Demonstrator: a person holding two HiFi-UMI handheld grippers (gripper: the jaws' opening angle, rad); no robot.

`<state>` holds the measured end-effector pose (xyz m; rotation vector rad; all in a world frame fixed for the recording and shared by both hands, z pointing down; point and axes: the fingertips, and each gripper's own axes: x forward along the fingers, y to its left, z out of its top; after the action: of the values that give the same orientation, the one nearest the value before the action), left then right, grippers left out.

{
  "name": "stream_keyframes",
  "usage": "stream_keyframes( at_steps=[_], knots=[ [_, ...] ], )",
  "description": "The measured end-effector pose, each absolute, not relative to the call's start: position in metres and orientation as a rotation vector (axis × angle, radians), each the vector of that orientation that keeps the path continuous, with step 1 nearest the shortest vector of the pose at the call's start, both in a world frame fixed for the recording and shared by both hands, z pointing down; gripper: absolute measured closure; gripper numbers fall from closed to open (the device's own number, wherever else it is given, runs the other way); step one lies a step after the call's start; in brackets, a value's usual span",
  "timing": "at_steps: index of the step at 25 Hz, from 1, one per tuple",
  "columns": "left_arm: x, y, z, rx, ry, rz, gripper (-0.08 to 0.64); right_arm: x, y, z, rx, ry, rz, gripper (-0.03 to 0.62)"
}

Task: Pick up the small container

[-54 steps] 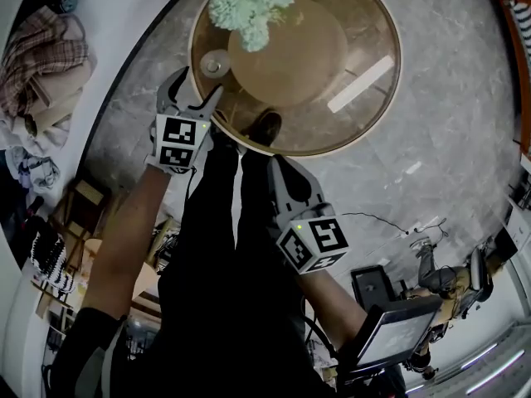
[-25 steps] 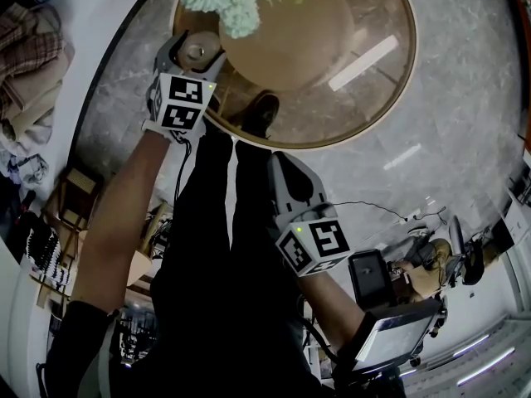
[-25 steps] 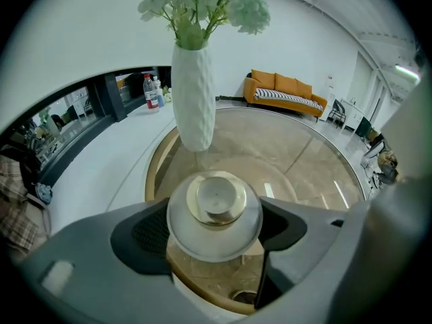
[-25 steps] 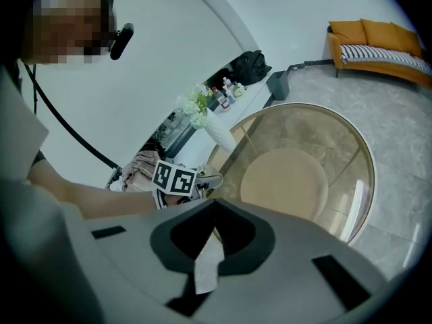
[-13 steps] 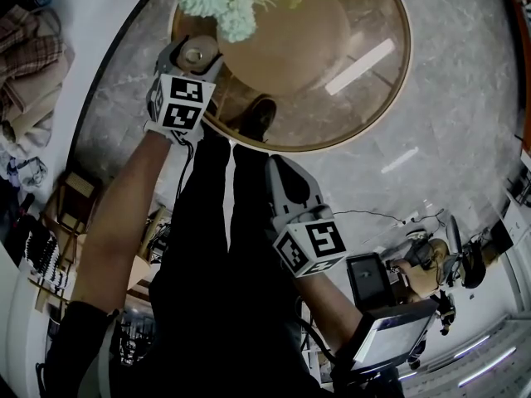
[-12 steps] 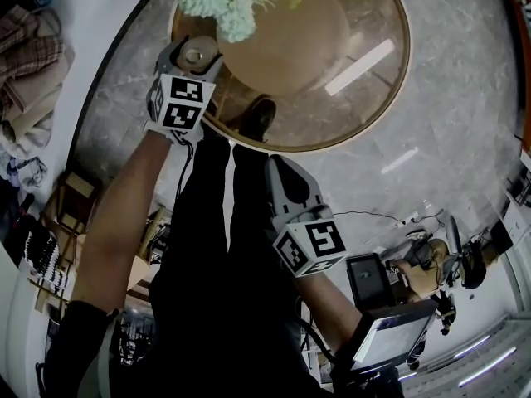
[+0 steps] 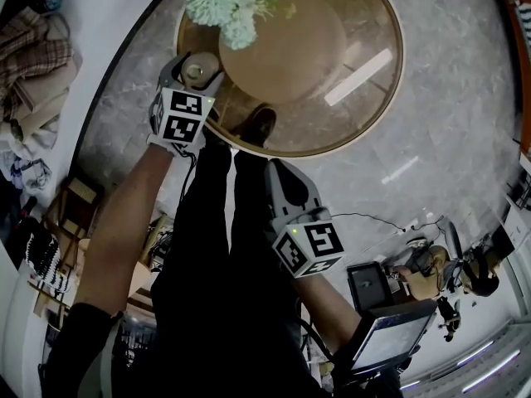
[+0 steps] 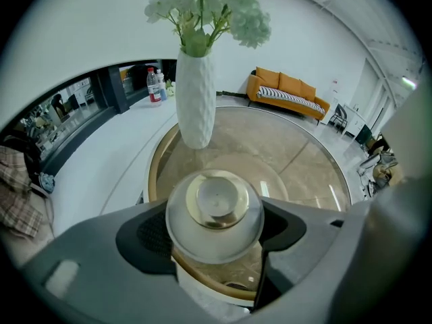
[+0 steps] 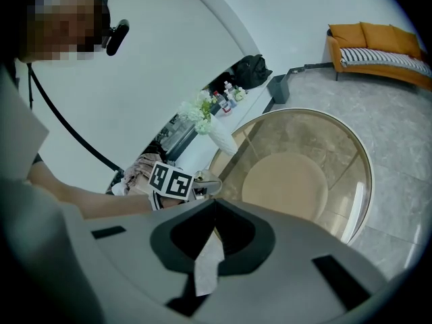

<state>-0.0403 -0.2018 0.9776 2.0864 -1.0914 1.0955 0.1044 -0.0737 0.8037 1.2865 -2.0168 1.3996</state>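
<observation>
The left gripper [image 7: 193, 73] pinches the small container [image 8: 214, 214], a clear round jar with a gold lid, its jaws pressed against both sides. The jar sits at the near left rim of the round glass table [image 7: 365, 23]. Just beyond it, a white vase [image 8: 196, 93] holds pale green flowers [image 8: 206, 5]. The right gripper [image 7: 275, 168] hangs off the table on the near side, jaws together and empty.

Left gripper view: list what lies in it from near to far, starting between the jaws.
container → vase → sofa
</observation>
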Motion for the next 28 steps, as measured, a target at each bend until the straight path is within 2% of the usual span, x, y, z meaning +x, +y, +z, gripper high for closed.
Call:
stream_keyframes(
  at_steps=[13, 21, 28],
  knots=[
    [-0.039, -0.181, 0.858, 2.137, -1.078, 0.998, 0.221, 0.098, -0.094, 0.736, 1.323, -2.107, 1.335, 0.586],
    [-0.059, -0.165, 0.766, 2.093, -1.130, 0.778, 0.221, 0.087, -0.096, 0.682, 1.323, -2.180, 1.280, 0.586],
    [-0.074, -0.145, 0.697, 2.073, -1.198, 0.728, 0.221, 0.076, -0.092, 0.635, 1.319, -2.250, 1.234, 0.586]
  ],
)
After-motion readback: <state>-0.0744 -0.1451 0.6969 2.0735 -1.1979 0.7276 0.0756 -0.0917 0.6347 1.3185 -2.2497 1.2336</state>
